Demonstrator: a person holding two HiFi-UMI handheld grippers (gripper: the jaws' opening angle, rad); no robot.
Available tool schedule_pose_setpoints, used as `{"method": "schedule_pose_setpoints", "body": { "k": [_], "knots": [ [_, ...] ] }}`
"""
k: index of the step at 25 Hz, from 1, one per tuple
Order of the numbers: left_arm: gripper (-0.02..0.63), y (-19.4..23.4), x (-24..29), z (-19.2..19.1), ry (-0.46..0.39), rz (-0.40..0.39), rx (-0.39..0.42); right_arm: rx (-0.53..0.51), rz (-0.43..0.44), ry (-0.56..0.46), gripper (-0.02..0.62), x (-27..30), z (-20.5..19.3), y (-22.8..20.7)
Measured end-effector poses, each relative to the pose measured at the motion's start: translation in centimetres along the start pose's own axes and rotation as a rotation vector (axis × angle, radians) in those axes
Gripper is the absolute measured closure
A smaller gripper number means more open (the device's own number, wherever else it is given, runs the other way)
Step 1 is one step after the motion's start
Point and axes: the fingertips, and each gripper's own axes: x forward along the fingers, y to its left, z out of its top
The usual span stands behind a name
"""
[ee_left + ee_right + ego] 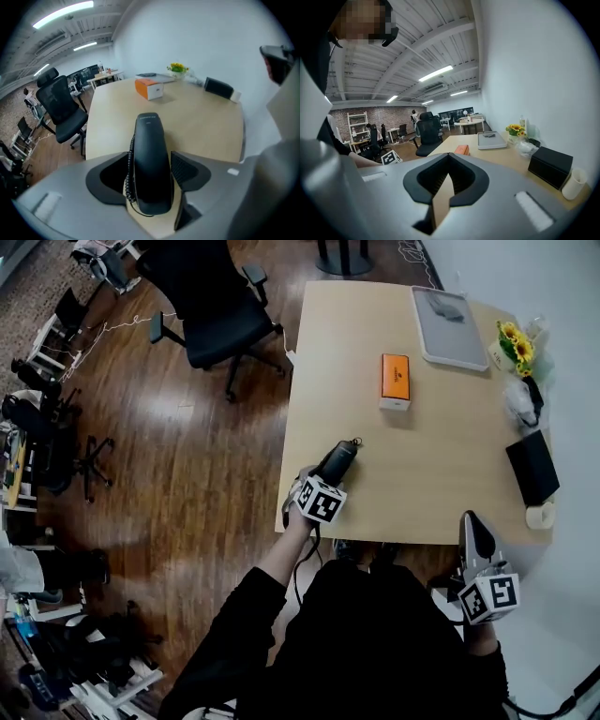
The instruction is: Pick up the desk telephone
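Now handset (150,164) lies clasped between left gripper's (329,473) jaws.

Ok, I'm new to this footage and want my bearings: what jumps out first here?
First, the phone handset, black and clamped in the left gripper over the near edge of the pale table. Next come the orange box mid-table and the yellow flowers at the far right edge. The right gripper is shut and empty.
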Motion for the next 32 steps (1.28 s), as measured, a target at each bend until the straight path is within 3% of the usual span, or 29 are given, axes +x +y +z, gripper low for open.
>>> {"method": "schedule_pose_setpoints", "body": {
  "k": [4, 7, 14, 19, 23, 27, 32],
  "knots": [
    [0.335, -0.6, 1.7, -0.3, 0.079, -0.029, -0.039, -0.013, 0.028, -0.034, 0.595, 1.4, 2.1, -1.2],
    [0.334, -0.8, 2.9, -1.1, 0.139, -0.032, 0.003, -0.006, 0.029, -0.047, 0.595, 1.9, 2.7, -2.4],
    [0.334, -1.0, 3.7, -1.0, 0.143, -0.025, 0.052, 0.015, 0.012, -0.016, 0.595, 2.2, 1.5, -4.6],
    [0.341, -0.9, 3.6, -0.9, 0.129, -0.059, 0.008, 0.028, 0.017, -0.01, 0.595, 2.6, 1.3, -4.9],
    [0.344, -0.9, 2.5, -2.3, 0.157, -0.083, -0.124, 0.032, 0.031, -0.02, 0.595, 2.9, 1.6, -4.9],
    [0.343, -2.8, -0.3, -0.4, 0.026, -0.169, -0.209, 0.045, 0.046, -0.026, 0.595, 3.4, 1.7, -4.9],
    [0.343, -3.5, -6.8, 4.2, -0.21, -0.151, -0.25, 0.038, 0.075, -0.036, 0.595, 4.3, 2.2, -4.5]
  ]
}}
